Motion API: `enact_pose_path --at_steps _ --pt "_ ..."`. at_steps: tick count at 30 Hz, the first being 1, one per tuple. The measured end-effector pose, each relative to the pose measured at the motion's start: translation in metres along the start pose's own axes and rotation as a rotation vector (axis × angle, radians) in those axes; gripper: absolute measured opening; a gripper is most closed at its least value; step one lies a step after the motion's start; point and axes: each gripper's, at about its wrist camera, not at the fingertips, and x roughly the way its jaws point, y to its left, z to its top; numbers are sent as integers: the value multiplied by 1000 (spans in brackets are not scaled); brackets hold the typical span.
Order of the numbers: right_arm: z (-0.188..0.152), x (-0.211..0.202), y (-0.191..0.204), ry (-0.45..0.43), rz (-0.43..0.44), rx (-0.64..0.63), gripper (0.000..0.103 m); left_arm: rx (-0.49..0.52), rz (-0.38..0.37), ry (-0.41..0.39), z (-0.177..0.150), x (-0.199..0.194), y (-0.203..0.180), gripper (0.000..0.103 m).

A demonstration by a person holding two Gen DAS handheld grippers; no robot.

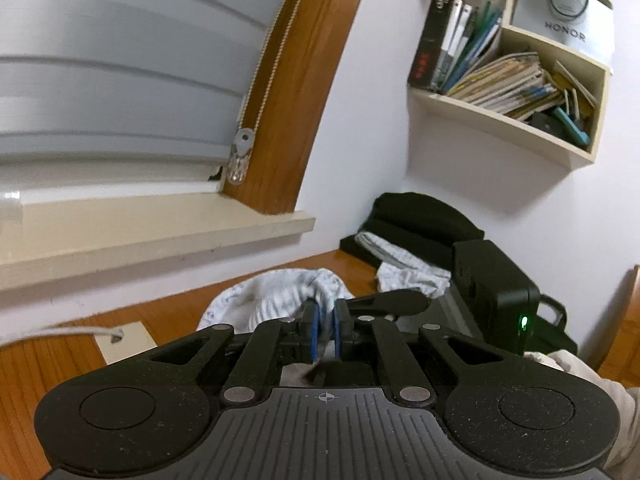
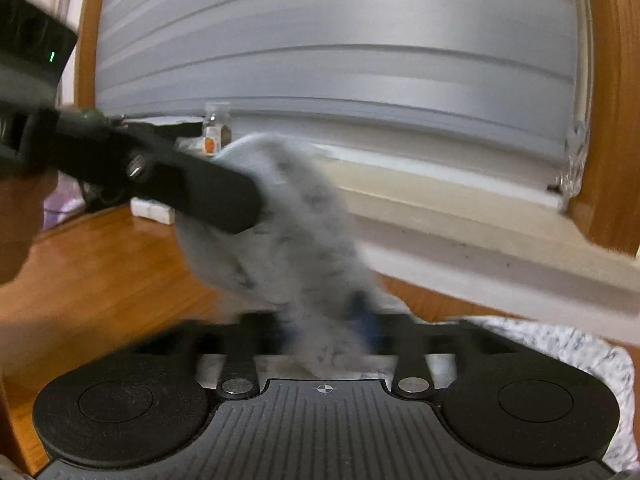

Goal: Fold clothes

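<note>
**Both grippers on the patterned garment, fold barely begun**

I have the white patterned garment (image 1: 276, 300) pinched in the left gripper (image 1: 326, 330): the blue pads are nearly together with a ridge of cloth between them, and the rest of the fabric bunches ahead over the wooden table (image 1: 168, 316). In the right wrist view the right gripper (image 2: 328, 328) is badly smeared by motion, but its jaws read as closed on the same cloth, which rises in a blurred hump from the fingers toward the other gripper crossing the upper left. More of the garment lies at the lower right of that view, on the table below the window sill (image 2: 480, 236).

I judge the task is partly done. A pile of folded clothes (image 1: 416, 228) sits in the corner against the wall, under the wall shelf (image 1: 508, 120); the garment in hand is lifted and crumpled, with no crease laid yet, so it still has to be spread, folded and stacked.

Counts: two grippers, one garment in hand. The pile holds perhaps three or four pieces, dark ones with a pale one between; the layers are too small to separate surely. One small bottle (image 2: 217, 132) stands on the sill.
</note>
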Motion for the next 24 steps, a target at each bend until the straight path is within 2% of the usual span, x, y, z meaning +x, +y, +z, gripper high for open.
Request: enact_pose_path --at_steps 3,7,9,13,15,18,21,24 --pt "-2 -13 -14 -13 -2 31 5 -33 -20 -5 -7 -6 10 9" --pt "-10 -46 -32 7 -56 6 4 -53 26 -3 -18 -14 28 11" --pt "-16 -64 -42 25 -93 -8 4 -50 69 17 -23 -10 38 20" --pt "-39 -96 -67 46 -178 18 4 -49 126 90 -37 16 55 29" --pt "-49 -116 -80 32 -217 46 4 -49 141 130 -43 30 62 39" --pt "-56 -144 -97 -12 -277 77 4 -31 158 184 -49 50 65 42" --pt "-51 -163 -111 -50 -340 82 4 -6 161 224 -54 63 65 51" --pt "-46 -180 -124 -68 -396 85 4 -3 138 225 -57 67 62 51"
